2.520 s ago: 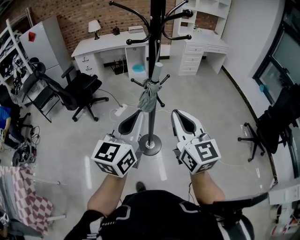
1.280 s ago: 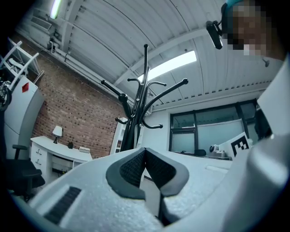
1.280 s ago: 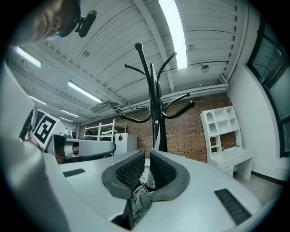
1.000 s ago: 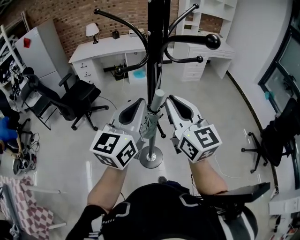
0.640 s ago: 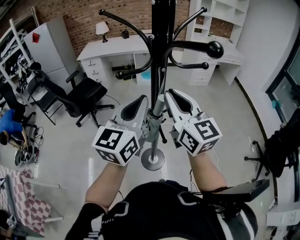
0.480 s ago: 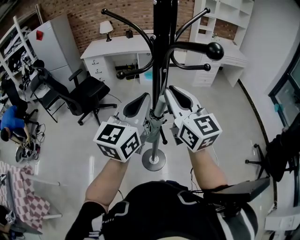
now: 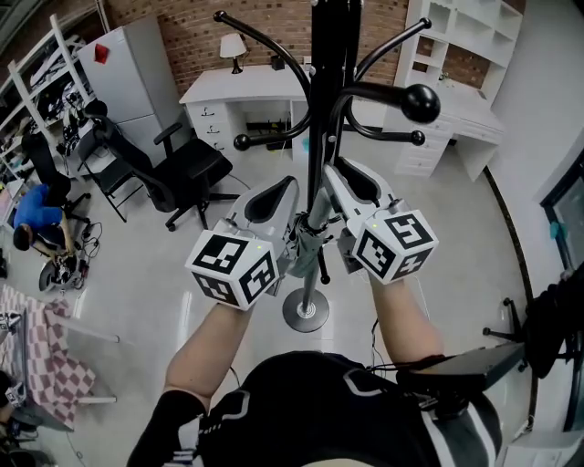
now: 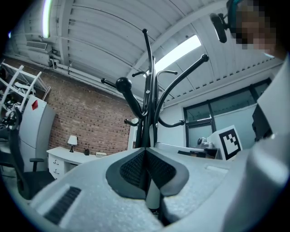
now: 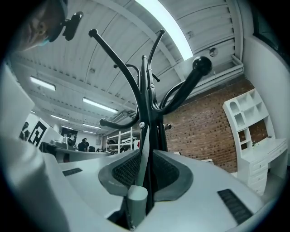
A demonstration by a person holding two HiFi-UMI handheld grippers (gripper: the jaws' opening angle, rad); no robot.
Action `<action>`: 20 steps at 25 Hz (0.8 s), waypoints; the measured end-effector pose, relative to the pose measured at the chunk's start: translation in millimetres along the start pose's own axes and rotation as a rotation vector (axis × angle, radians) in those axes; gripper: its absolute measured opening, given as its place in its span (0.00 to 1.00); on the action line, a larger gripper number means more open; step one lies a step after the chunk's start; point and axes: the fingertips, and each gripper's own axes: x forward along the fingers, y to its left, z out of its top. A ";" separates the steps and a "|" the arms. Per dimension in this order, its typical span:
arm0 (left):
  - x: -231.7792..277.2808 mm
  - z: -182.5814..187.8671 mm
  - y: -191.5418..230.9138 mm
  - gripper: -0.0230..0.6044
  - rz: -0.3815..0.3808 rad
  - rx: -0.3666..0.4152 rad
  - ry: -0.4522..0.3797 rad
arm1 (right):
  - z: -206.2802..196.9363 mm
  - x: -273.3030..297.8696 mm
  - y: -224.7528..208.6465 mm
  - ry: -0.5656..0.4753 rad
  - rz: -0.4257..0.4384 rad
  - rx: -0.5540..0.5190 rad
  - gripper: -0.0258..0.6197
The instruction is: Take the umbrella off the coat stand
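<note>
**Q:** Where is the umbrella?

**A:** The umbrella (image 7: 307, 248) is folded, soft grey cloth with a smooth, pale cylinder for a handle (image 9: 136, 199). It sits close along the black metal pole of the stand (image 7: 317, 119), below the curved hooks with their round ball tips. Whether it rests on a hook cannot be told.

**Q:** What has hold of it?

**A:** Both tools. The right tool (image 9: 146, 152) is clenched on it, and the handle and a pale strip run between its dark, mesh-textured pads (image 9: 126, 171). The left tool (image 8: 145, 152) is clenched too. Its pads meet at the tips, with a pale grey piece of the umbrella pinched lower down. Each tool has a matte, grainy, light grey shell.

**Q:** And around them?

**A:** The stand's round base rests on a glossy pale floor (image 7: 173, 292). A black chair (image 7: 187, 173) is to the left. A white table (image 7: 246, 87) stands against a red brick wall (image 7: 265, 27).
</note>
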 end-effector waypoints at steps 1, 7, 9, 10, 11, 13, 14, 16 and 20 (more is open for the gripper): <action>0.2 -0.7 0.1 0.05 0.003 0.002 0.000 | -0.7 0.4 0.7 -0.002 0.014 0.003 0.14; 3.1 -5.5 0.7 0.05 0.013 0.016 0.004 | -4.9 -0.9 4.3 -0.001 0.074 0.010 0.13; 5.3 -5.1 0.8 0.05 0.012 0.016 0.006 | -3.9 -0.8 5.7 0.002 0.086 0.001 0.12; 6.8 -5.1 0.7 0.05 0.010 0.017 0.009 | -3.2 -0.5 6.1 0.004 0.092 -0.001 0.12; 8.5 -5.7 0.1 0.05 0.006 0.018 0.013 | -2.7 -0.4 6.6 0.007 0.099 -0.004 0.12; 12.9 -8.5 -2.3 0.05 -0.006 0.021 0.026 | -2.0 -1.0 7.6 0.013 0.110 -0.010 0.12; 15.6 -9.8 -3.1 0.05 -0.011 0.023 0.032 | -1.8 -1.3 7.8 0.015 0.114 -0.012 0.12; 20.2 -11.1 -3.3 0.05 -0.013 0.030 0.038 | -2.1 -1.5 8.0 0.017 0.121 -0.014 0.12; 24.8 -11.3 -4.9 0.05 -0.023 0.039 0.038 | -3.0 -2.2 8.2 0.015 0.142 -0.023 0.12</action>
